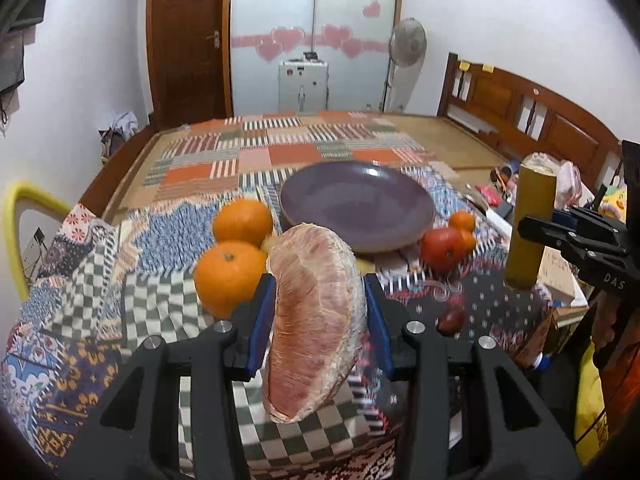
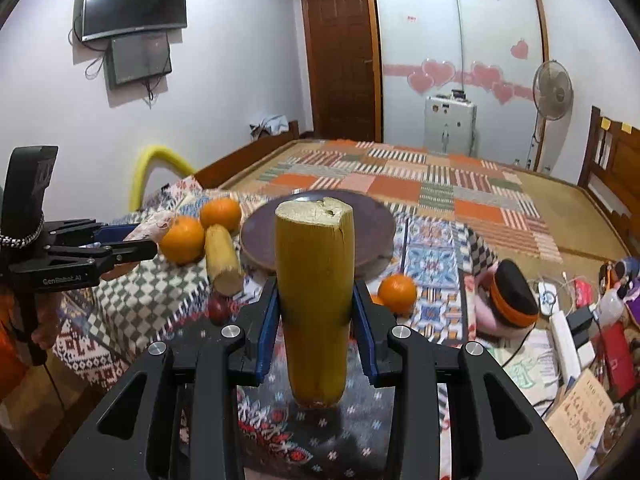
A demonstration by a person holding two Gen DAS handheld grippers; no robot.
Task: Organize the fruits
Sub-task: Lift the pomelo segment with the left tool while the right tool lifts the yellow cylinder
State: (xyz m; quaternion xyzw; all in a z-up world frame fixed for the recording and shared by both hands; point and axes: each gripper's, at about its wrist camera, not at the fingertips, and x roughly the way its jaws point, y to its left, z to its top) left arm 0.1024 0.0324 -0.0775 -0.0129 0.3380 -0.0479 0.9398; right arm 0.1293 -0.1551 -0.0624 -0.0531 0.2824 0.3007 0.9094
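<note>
My left gripper [image 1: 318,280] is shut on a pink peeled pomelo wedge [image 1: 316,328], held above the patterned cloth. In the right wrist view, my right gripper [image 2: 315,286] is shut on an upright yellow sugarcane piece [image 2: 316,304]. A purple plate [image 1: 356,204] lies just beyond both. Two oranges [image 1: 230,272] sit left of the plate. A red fruit [image 1: 442,248] and a small orange [image 1: 463,221] sit to its right. A second sugarcane piece [image 2: 222,258] lies beside the oranges [image 2: 182,240]. The right gripper [image 1: 532,224] with its cane [image 1: 530,220] shows at the right edge of the left wrist view.
A small dark red fruit [image 1: 451,319] lies on the cloth near me. A yellow chair back [image 1: 24,216] stands at the left. Clutter and a pink toy [image 2: 508,300] lie on the right. A bed with a patchwork cover [image 1: 280,148] stretches behind the plate.
</note>
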